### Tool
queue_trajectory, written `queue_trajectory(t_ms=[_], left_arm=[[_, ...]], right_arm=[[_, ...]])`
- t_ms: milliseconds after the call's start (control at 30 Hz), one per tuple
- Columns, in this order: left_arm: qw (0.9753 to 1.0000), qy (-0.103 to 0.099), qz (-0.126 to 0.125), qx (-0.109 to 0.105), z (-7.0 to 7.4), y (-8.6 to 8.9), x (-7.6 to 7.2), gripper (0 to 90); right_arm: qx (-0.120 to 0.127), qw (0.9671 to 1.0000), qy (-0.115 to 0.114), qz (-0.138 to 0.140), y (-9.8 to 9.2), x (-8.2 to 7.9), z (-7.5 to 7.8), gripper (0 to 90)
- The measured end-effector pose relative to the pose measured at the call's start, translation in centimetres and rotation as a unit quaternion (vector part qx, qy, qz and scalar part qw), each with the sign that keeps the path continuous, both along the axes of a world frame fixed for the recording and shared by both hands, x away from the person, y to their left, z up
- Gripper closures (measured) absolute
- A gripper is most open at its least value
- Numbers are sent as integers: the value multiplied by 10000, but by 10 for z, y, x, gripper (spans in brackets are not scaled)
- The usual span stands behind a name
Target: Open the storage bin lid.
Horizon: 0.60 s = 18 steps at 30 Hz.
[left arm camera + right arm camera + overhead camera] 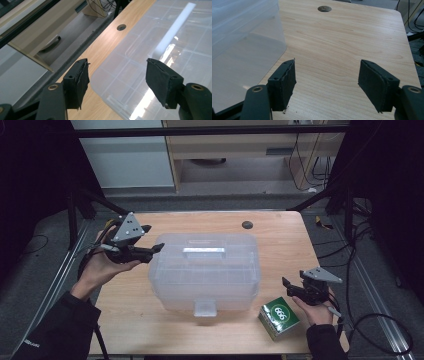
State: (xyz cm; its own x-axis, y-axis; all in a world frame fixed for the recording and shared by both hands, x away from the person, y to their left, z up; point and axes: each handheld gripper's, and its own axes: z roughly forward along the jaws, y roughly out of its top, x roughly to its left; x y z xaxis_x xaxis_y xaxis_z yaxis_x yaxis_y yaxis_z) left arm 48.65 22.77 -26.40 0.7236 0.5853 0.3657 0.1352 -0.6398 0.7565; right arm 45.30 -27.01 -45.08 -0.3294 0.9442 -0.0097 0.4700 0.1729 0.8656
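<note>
A clear plastic storage box (205, 270) with a closed lid, a top handle (203, 251) and a front latch (205, 308) stands in the middle of the wooden table (280, 240). My left gripper (152, 238) hovers open at the box's far left corner, above the lid edge. In the left gripper view the gripper (117, 75) frames that corner of the box (162, 50), touching nothing. My right gripper (287, 288) is open to the right of the box, low over the table. In the right gripper view the gripper (327, 75) has bare wood between its fingers and the box wall (242, 37) at left.
A green carton marked 666 (279, 317) lies near the front right edge, just beside my right hand. A round cable hole (247, 224) sits at the table's back. Black frame posts flank the table; a cabinet and cables stand beyond it.
</note>
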Motion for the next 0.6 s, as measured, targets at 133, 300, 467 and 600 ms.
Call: queue_trajectory(t_ms=[133,300,467,600], left_arm=[[9998,24,-147,121,0,-7,0,342],[9987,107,-332,380,-2,-16,1,340],[9967,151,-532,597,-6,-25,0,337],[9957,230,-632,643,-7,-31,-2,336]], right_arm=[[2,10000,5,3,0,0,0,303],[-10,10000,18,8,0,0,0,304],[-18,10000,36,15,0,0,0,306],[0,10000,60,18,0,0,0,308]])
